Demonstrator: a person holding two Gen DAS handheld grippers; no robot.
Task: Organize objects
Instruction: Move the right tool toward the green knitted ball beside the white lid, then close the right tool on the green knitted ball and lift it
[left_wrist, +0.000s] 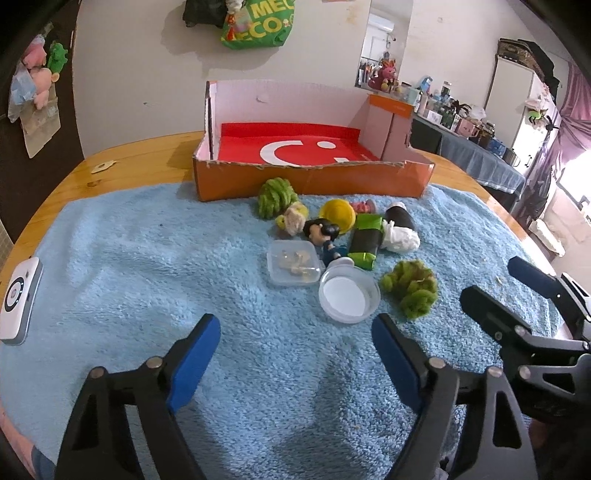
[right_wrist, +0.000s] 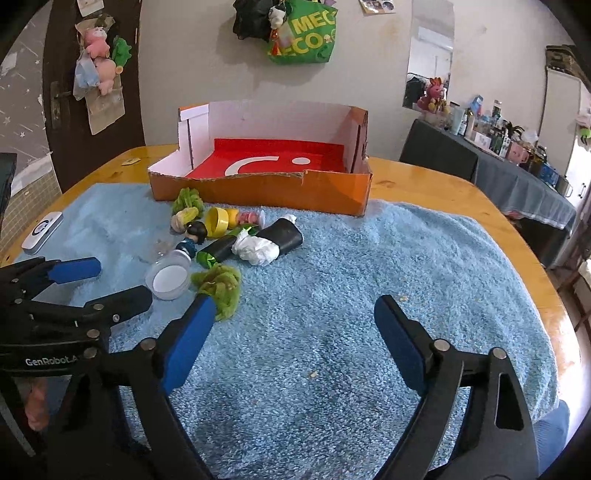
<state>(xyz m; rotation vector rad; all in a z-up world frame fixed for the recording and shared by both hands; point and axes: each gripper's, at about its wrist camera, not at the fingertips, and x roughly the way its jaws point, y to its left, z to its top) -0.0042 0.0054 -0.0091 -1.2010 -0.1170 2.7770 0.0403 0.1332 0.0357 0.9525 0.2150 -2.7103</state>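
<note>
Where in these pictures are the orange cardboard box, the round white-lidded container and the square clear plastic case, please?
orange cardboard box (left_wrist: 314, 181): left wrist view, on its front wall.
round white-lidded container (left_wrist: 347, 295): left wrist view, on its white top.
square clear plastic case (left_wrist: 293, 263): left wrist view, on its lid.

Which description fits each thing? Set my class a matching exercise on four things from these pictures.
Things:
1. box
2. towel
3. round tub
4. left gripper

Descriptions:
a. light blue, spread over the table
b. open, holding nothing
c. orange outside, red floor
d. clear wall, white inside

Pairs: 1-c, 2-a, 3-d, 4-b
</note>
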